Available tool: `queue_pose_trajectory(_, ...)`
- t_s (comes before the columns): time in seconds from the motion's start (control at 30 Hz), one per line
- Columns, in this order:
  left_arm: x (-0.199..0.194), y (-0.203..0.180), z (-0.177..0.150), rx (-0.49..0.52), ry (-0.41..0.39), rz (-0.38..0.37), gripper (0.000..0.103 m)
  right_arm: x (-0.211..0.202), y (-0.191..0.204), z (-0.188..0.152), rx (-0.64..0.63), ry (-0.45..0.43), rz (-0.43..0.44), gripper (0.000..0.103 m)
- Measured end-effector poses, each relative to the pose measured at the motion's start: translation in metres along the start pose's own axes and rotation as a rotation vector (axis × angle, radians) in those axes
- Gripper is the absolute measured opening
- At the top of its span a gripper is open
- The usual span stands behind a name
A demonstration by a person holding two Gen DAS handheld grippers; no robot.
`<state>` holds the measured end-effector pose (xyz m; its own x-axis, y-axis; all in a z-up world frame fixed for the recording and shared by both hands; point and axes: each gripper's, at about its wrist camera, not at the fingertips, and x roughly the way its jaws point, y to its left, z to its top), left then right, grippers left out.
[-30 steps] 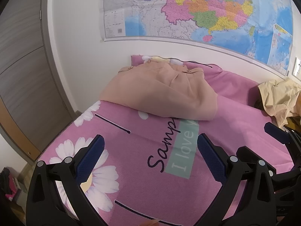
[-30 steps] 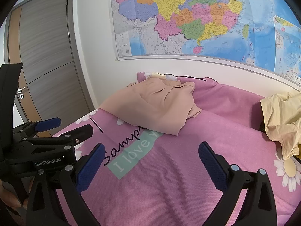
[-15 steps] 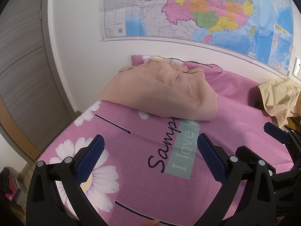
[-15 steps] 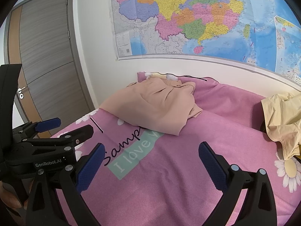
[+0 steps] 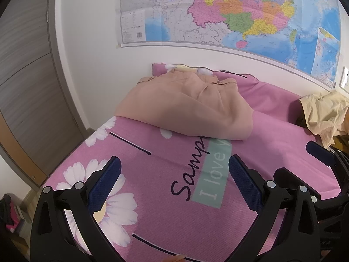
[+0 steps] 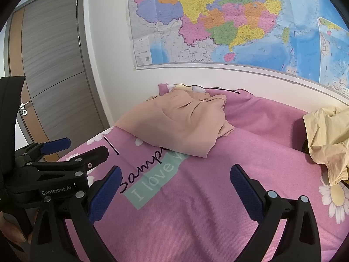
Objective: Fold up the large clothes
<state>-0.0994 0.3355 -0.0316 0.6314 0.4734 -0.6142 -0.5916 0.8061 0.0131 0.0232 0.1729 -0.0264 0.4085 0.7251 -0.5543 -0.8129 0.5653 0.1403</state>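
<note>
A peach-pink garment (image 5: 185, 107) (image 6: 181, 124) lies folded into a flat bundle at the far left end of the pink bed, near the wall. A crumpled pale yellow garment (image 5: 325, 111) (image 6: 329, 137) sits at the bed's right side. My left gripper (image 5: 174, 174) hovers open over the daisy-print sheet, well short of the peach bundle, with nothing between its blue pads. My right gripper (image 6: 174, 181) is also open and empty, over the middle of the bed. Each wrist view shows the other gripper at its edge: the left gripper (image 6: 59, 150), the right gripper (image 5: 322, 155).
The bed has a pink cover (image 5: 174, 207) (image 6: 218, 207) printed with daisies and a teal text band. A large map (image 5: 240, 11) (image 6: 229, 21) hangs on the white wall behind. A grey wooden door (image 6: 54, 65) stands left of the bed. Dark items (image 5: 8, 214) lie on the floor at lower left.
</note>
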Motion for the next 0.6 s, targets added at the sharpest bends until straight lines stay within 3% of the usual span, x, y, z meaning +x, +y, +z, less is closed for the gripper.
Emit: queue_pose_trajectory(0.6, 0.0016, 0.0001, 0.0010, -0.004, 0.000, 0.000, 0.098, 0.0023, 0.0012, 0.0007, 0.003, -0.001, -0.001, 0.097)
